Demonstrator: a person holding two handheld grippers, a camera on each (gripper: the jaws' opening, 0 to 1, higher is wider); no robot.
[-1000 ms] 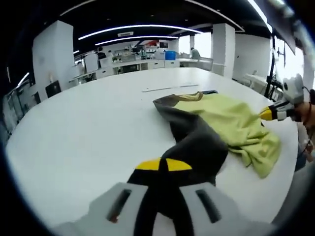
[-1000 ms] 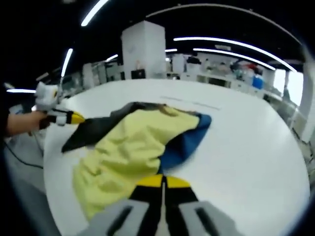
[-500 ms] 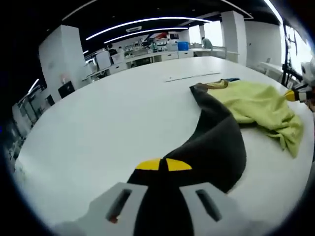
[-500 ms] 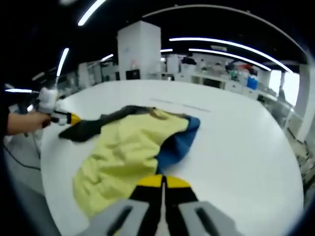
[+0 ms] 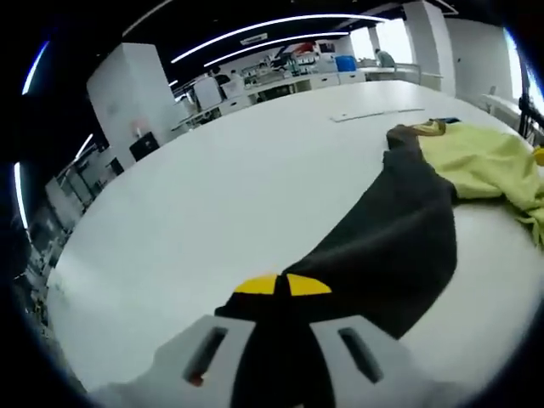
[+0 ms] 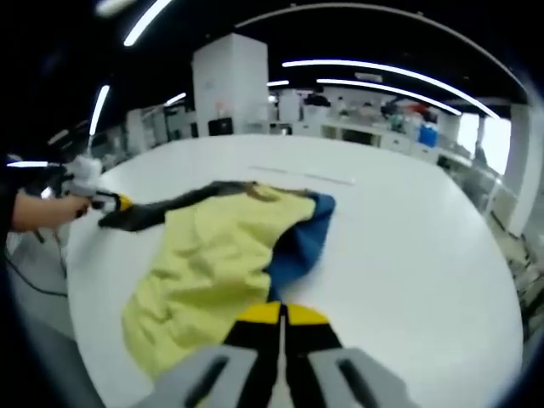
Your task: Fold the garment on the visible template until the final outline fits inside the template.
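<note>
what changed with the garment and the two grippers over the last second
The left gripper has drawn the dark sleeve out sideways, away from the yellow body, so it lies longer and flatter on the white table. Both grippers stay shut on cloth, the right gripper on the blue sleeve. Nothing was let go.

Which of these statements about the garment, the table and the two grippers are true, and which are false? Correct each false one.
1. The left gripper is shut on the garment's dark grey sleeve. True.
2. The garment lies folded into a neat rectangle. False: it lies spread and rumpled.
3. The garment's body is yellow-green. True.
4. The table is black. False: it is white.
5. The right gripper is open wide. False: it is shut on the blue sleeve.
</note>
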